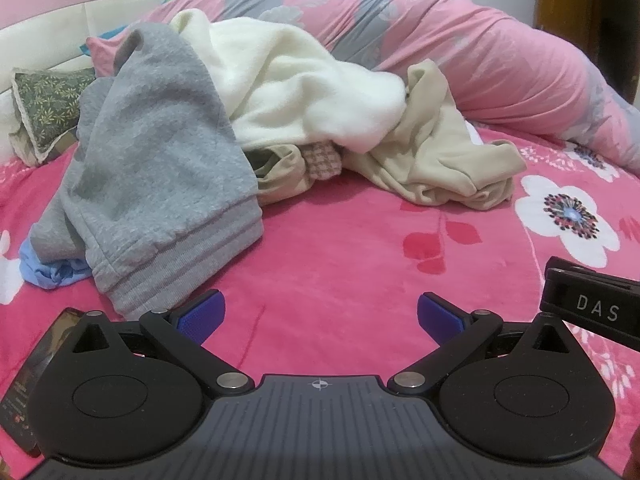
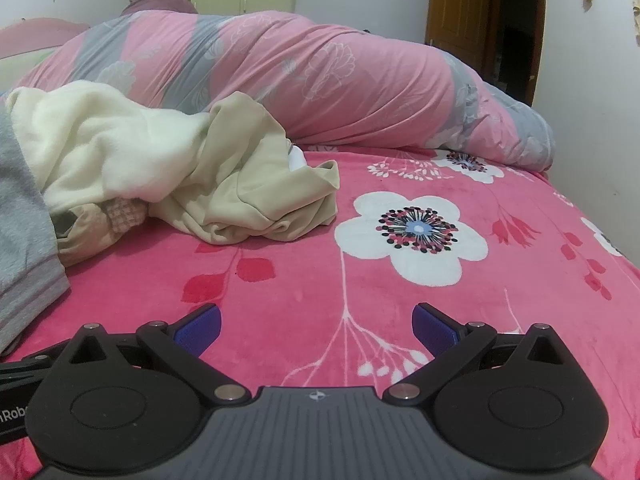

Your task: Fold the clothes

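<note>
The fingers (image 1: 200, 314) of the left gripper (image 1: 320, 314) stand wide apart and hold nothing, low over the pink flowered blanket (image 1: 340, 248). In the left wrist view the grey sweatshirt (image 1: 160, 168) slumps just ahead of them, its ribbed hem nearest. Behind the sweatshirt a cream fleece (image 1: 296, 96) and a beige garment (image 1: 440, 160) lie heaped together; a blue piece (image 1: 48, 268) pokes out beneath it.

In the right wrist view the right gripper (image 2: 316, 322) likewise has its fingers (image 2: 434, 322) spread and empty over bare blanket. The beige garment (image 2: 256, 192) lies well ahead, right of the sweatshirt's edge (image 2: 24, 220).

All the clothes lie crumpled, none folded in view. By my judgement, the next move calls for drawing one garment out and spreading it flat; the sweatshirt hem is closest.
</note>
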`<state>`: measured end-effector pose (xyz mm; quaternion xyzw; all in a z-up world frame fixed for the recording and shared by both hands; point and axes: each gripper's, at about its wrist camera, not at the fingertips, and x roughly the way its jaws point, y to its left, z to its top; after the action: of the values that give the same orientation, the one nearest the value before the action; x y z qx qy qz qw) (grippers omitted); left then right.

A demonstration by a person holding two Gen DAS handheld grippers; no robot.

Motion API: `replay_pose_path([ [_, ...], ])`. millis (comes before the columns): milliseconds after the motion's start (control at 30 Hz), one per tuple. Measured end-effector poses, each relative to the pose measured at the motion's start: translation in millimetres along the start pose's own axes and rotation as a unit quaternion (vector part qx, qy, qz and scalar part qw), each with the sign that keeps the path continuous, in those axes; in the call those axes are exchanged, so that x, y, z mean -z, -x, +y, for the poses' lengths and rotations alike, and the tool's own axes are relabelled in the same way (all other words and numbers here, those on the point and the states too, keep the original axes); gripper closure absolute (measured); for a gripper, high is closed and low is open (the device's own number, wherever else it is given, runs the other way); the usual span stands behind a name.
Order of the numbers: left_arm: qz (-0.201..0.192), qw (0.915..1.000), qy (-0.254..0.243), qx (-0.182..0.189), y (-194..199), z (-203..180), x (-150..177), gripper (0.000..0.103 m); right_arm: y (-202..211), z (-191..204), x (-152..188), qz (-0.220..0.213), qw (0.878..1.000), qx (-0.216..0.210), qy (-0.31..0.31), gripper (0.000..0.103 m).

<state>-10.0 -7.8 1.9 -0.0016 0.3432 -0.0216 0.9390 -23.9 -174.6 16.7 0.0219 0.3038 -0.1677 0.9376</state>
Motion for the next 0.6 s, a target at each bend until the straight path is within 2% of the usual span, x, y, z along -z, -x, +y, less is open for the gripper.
replay_pose_path([
  [600,-0.002,1.0000,-0.006,-0.006,-18.6,-6.2,-6.5,0.000,-20.4,2.4,-5.5,0.004,1.000,0.002,0.007,0.000],
])
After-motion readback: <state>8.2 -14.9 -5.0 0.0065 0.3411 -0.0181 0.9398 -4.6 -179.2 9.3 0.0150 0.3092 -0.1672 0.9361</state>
